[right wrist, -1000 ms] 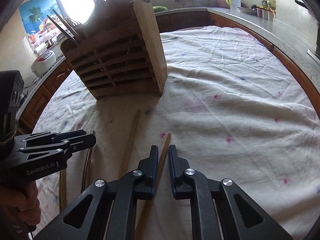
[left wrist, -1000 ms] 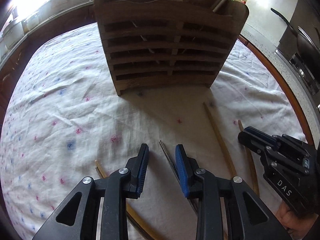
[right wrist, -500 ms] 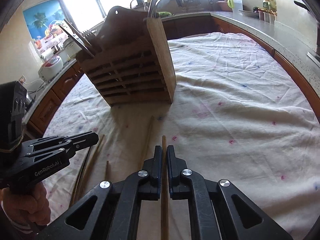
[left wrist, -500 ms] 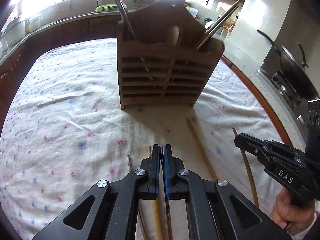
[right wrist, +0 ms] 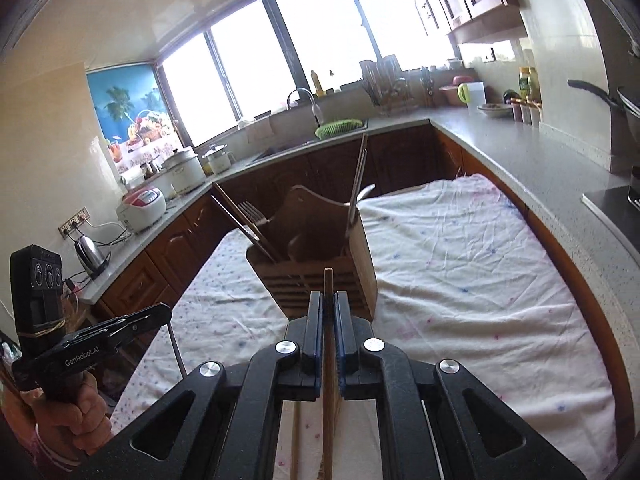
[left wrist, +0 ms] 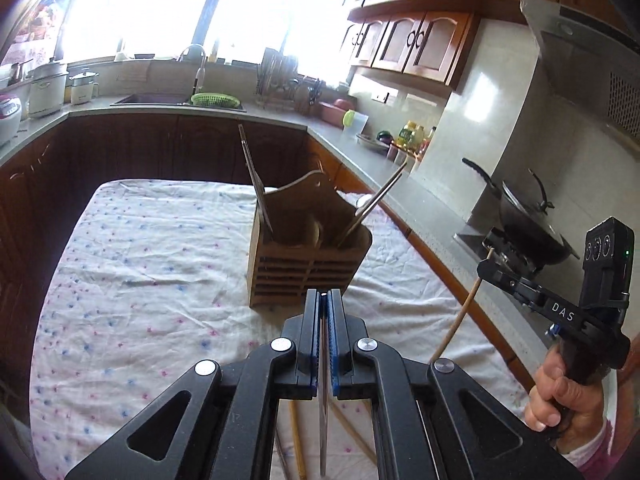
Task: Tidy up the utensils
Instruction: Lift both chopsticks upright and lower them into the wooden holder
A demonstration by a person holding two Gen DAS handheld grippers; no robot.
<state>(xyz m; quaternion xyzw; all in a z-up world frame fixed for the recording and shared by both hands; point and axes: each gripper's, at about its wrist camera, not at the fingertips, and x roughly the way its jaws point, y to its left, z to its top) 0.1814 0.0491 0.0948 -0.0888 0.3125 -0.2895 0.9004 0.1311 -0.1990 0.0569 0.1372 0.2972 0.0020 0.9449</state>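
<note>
A slatted wooden utensil holder [left wrist: 308, 268] [right wrist: 320, 276] stands on the cloth-covered table with chopsticks, a fork and a spoon upright in it. My left gripper [left wrist: 324, 294] is shut on a thin metal chopstick [left wrist: 323, 408], which hangs down below the jaws, well above the table. In the right wrist view that left gripper [right wrist: 162, 312] is at the left with the thin metal chopstick [right wrist: 178, 354] dangling from it. My right gripper [right wrist: 328, 294] is shut on a wooden chopstick [right wrist: 328, 412], whose tip pokes up past the pads. The left wrist view shows the right gripper [left wrist: 486, 268] and its wooden chopstick [left wrist: 460, 314] at the right.
More wooden chopsticks [left wrist: 297, 440] lie on the white dotted tablecloth [left wrist: 140, 280] below my left gripper. A kitchen counter [right wrist: 520, 152] wraps around the table, with a sink, rice cookers [right wrist: 142, 206] and a wok [left wrist: 528, 220] on the stove. A hand [left wrist: 560, 392] holds each gripper's handle.
Both grippers closed on chopsticks lying on the cloth and rose with them. The holder now appears smaller and lower in both views, and the chopsticks hang off the table.
</note>
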